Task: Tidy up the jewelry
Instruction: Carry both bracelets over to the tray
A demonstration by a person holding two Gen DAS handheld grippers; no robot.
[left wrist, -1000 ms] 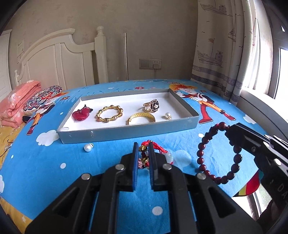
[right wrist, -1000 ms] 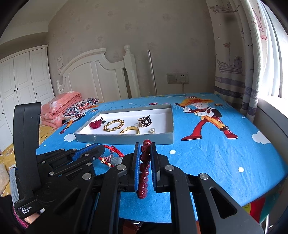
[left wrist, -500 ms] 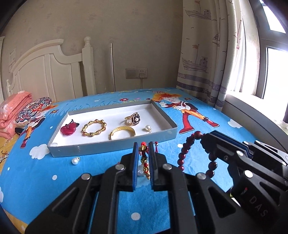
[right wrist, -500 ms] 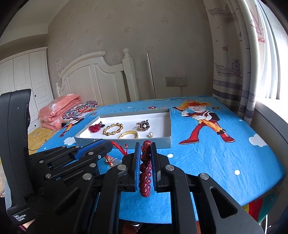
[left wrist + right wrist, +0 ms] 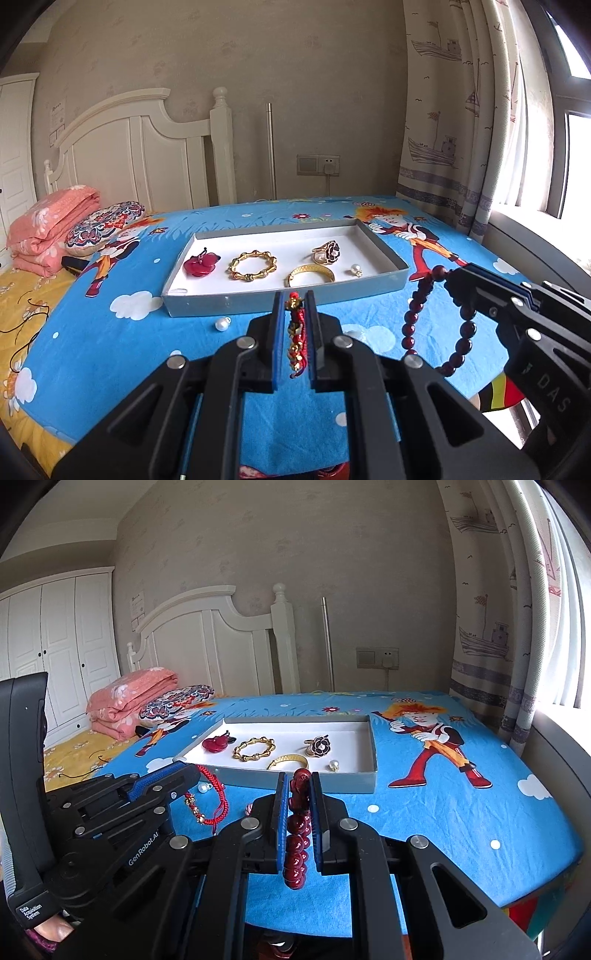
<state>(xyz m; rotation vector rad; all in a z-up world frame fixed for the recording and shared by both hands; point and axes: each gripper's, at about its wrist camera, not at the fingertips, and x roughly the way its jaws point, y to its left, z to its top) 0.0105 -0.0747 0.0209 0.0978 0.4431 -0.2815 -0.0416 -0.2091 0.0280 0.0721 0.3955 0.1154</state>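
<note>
My left gripper [image 5: 294, 301] is shut on a red cord bracelet with gold charms [image 5: 295, 334], which hangs above the blue cloth; the same bracelet [image 5: 210, 801] dangles from that gripper [image 5: 192, 771] in the right wrist view. My right gripper [image 5: 300, 780] is shut on a dark red bead bracelet [image 5: 297, 834], whose loop [image 5: 436, 321] hangs from that gripper [image 5: 452, 277] at the right of the left wrist view. Ahead lies a grey tray [image 5: 386, 251] holding a red pendant [image 5: 201, 263], a gold bamboo bangle [image 5: 253, 265], a gold cuff [image 5: 311, 275], a flower ring [image 5: 328, 252] and a pearl [image 5: 355, 270].
A loose pearl [image 5: 222, 324] lies on the blue cartoon cloth [image 5: 110, 332] just in front of the tray. Folded pink bedding [image 5: 48, 229] and a patterned cushion [image 5: 105, 225] sit at the left, a curtain [image 5: 461, 129] and window sill at the right.
Both grippers have lifted and drawn back from the tray with their bracelets. The red cord bracelet has come up off the cloth and hangs free.
</note>
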